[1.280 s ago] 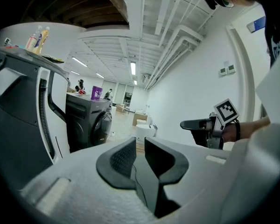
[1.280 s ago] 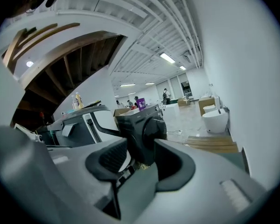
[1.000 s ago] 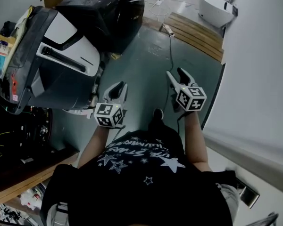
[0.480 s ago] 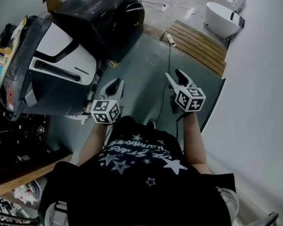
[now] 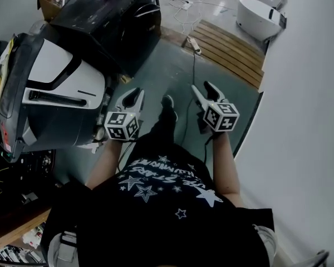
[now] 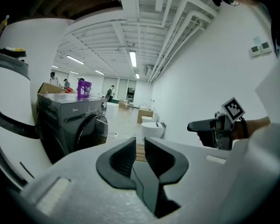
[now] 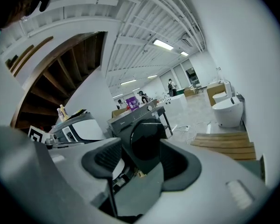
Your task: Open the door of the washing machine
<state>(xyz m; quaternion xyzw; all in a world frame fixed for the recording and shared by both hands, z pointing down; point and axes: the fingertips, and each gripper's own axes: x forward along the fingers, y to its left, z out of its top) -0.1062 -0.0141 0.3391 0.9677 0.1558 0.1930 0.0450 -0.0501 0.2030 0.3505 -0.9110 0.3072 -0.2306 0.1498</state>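
Dark-grey washing machine (image 5: 108,24) sits upper left, well apart from both empty grippers. Left gripper (image 5: 134,95) is barely parted and right gripper (image 5: 202,88) is spread wide. White-and-grey appliance (image 5: 55,93) stands left, with a power strip (image 5: 192,42) and slatted wooden platform (image 5: 228,46) ahead.

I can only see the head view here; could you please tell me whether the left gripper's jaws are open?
Observer: Yes. In its own view the left gripper has its jaws a narrow gap apart, with nothing between them.
Operator: Thank you. And the right one?
Observer: The right gripper has its jaws wide apart and empty. The washing machine shows through the gap, its round door well ahead and untouched.
Operator: Is anyone beyond the machine?
Observer: Yes, people stand far back in the hall.
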